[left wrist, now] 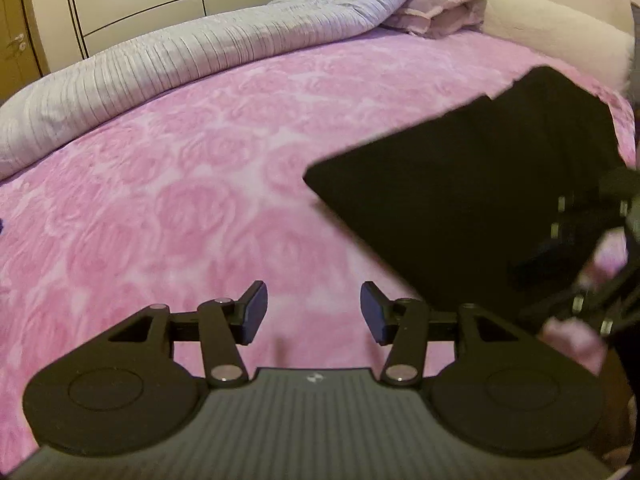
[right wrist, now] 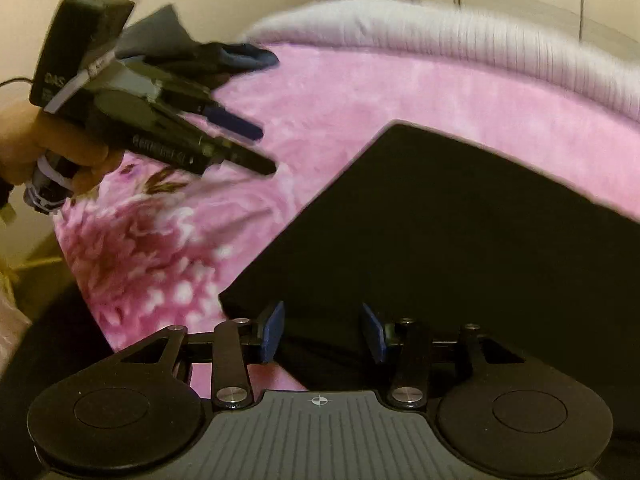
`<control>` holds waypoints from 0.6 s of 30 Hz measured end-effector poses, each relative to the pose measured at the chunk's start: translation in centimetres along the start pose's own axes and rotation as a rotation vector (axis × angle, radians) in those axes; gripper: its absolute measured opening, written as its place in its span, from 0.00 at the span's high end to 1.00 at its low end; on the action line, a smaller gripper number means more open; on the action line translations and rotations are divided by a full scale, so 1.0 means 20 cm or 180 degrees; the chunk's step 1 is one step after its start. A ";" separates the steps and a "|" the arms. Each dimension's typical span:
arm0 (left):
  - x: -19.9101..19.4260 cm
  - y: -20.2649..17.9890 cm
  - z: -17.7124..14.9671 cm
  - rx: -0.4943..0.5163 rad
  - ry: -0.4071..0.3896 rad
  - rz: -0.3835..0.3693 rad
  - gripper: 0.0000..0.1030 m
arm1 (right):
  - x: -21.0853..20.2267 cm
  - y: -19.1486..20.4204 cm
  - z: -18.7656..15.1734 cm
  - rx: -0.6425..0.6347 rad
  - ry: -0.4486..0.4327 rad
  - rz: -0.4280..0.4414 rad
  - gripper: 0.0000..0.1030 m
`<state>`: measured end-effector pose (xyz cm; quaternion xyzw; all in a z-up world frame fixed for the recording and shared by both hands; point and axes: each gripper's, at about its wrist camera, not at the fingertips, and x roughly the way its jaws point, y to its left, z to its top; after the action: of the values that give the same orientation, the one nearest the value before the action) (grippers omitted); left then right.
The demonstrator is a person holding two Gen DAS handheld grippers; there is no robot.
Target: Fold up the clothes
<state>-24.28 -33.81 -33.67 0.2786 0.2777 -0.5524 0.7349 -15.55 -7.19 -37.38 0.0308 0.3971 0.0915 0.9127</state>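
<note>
garment: flat black folded cloth lies as neat straight-edged shape on pink rose-pattern blanket | left gripper: fingers apart, holding nothing | right gripper: fingers apart beside the cloth's edge | progress: this piece looks folded; dark clothes further away seem unfolded

The bed has a pink rose blanket, and on it lie a flat black cloth, a rolled grey quilt and a small dark cloth

A black folded garment lies on a pink rose-patterned blanket, beside a pale grey ribbed quilt and blue-padded black grippers.
</note>
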 end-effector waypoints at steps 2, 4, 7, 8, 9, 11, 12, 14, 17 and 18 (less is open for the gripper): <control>-0.04 -0.01 -0.06 0.0076 0.0001 0.0017 0.54 | -0.04 0.03 0.01 -0.0051 0.0076 -0.0021 0.54; -0.07 -0.01 -0.11 0.0119 -0.0021 0.0062 0.53 | -0.09 0.09 0.03 -0.0170 0.0076 -0.0096 0.54; -0.11 0.02 -0.14 0.0053 -0.0106 0.0110 0.52 | -0.13 0.23 0.05 -0.0535 0.0026 -0.0273 0.44; -0.12 0.03 -0.15 0.0010 -0.0135 0.0109 0.52 | -0.10 0.28 0.06 -0.0674 0.0056 -0.0287 0.40; -0.14 0.03 -0.15 0.0015 -0.0162 0.0119 0.51 | -0.06 0.33 0.06 -0.0831 0.0090 -0.0325 0.39; -0.16 0.02 -0.16 0.0168 -0.0217 0.0171 0.50 | 0.02 0.44 0.07 -0.1148 0.0159 -0.0402 0.39; -0.17 0.01 -0.17 0.0244 -0.0244 0.0198 0.48 | 0.07 0.48 0.06 -0.1330 0.0205 -0.0521 0.39; -0.19 -0.01 -0.18 0.0397 -0.0299 0.0250 0.43 | 0.16 0.56 0.03 -0.1762 0.0299 -0.0811 0.39; -0.22 -0.04 -0.20 0.0627 -0.0381 0.0329 0.38 | 0.21 0.61 -0.04 -0.2358 0.0258 -0.1228 0.40; -0.22 -0.06 -0.21 0.0777 -0.0396 0.0364 0.37 | 0.21 0.60 -0.05 -0.2460 0.0272 -0.1319 0.42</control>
<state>-26.79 -28.20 -33.54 0.3464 0.1461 -0.5555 0.7416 -15.17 5.42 -39.57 -0.3969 0.3688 0.0496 0.8390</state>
